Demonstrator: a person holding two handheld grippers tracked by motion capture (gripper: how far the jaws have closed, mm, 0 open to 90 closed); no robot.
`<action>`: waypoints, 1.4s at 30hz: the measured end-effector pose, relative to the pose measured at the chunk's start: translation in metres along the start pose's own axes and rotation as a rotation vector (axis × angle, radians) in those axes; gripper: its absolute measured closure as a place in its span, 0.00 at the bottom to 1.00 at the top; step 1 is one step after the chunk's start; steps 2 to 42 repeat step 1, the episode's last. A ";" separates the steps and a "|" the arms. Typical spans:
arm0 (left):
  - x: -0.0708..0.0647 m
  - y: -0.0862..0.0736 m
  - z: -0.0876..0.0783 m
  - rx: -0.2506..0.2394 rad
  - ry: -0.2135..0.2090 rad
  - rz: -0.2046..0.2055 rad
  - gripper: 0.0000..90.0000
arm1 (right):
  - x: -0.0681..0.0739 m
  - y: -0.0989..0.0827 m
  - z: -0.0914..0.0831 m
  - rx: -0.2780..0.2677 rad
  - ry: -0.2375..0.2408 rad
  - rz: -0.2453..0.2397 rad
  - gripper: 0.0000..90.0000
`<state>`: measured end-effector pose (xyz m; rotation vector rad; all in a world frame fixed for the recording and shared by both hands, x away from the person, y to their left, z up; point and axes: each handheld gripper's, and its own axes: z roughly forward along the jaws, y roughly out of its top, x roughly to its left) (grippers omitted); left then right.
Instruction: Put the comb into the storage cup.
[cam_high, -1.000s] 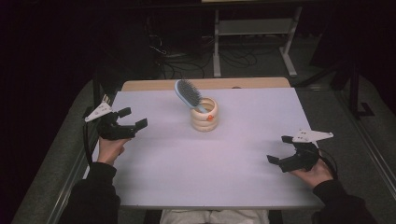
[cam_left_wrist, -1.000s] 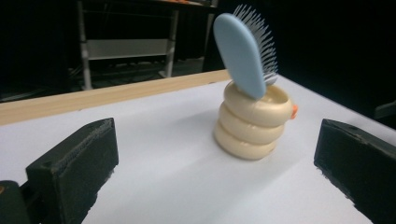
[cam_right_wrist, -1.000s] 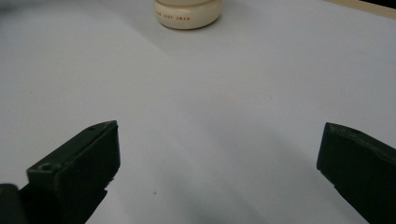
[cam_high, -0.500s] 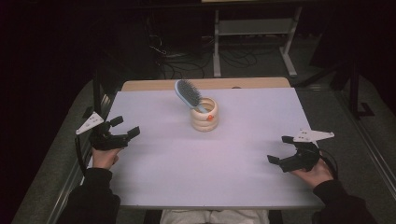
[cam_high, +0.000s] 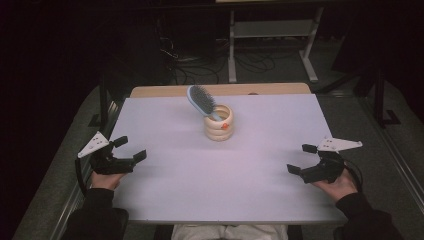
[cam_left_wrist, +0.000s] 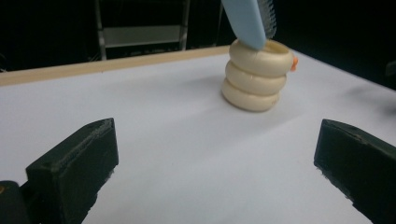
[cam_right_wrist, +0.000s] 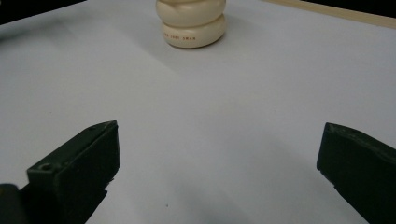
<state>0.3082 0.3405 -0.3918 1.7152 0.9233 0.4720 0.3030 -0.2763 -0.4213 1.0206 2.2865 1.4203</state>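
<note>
- A blue hairbrush (cam_high: 202, 101) stands handle-down in a cream ringed holder (cam_high: 218, 123) near the far middle of the white table (cam_high: 210, 185), its bristled head leaning up and to the left.
- The left gripper (cam_high: 128, 151) rests at the table's left edge, jaws spread wide and holding nothing; the holder sits well ahead of it.
- The right gripper (cam_high: 302, 159) lies near the right edge, jaws likewise spread and empty, well apart from the holder.
- Judged from this, the brush is seated and both hands are clear of it. If the brush is to be handled again, come in along the handle's lean, not straight down, and steady the holder with the other gripper, since the tilted brush could tip it.
- A line of small reddish lettering runs round the holder's lowest ring (cam_right_wrist: 182, 38) in the right gripper view; it is too blurred to read.
- A small orange detail (cam_high: 225, 126) sits on the holder's side.
</note>
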 end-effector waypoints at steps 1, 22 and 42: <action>0.001 -0.001 0.000 0.007 -0.001 -0.002 0.00 | 0.000 0.000 0.000 0.000 -0.002 0.001 0.00; 0.001 -0.001 0.000 0.007 -0.001 -0.002 0.00 | 0.000 0.000 0.000 0.000 -0.002 0.001 0.00; 0.001 -0.001 0.000 0.007 -0.001 -0.002 0.00 | 0.000 0.000 0.000 0.000 -0.002 0.001 0.00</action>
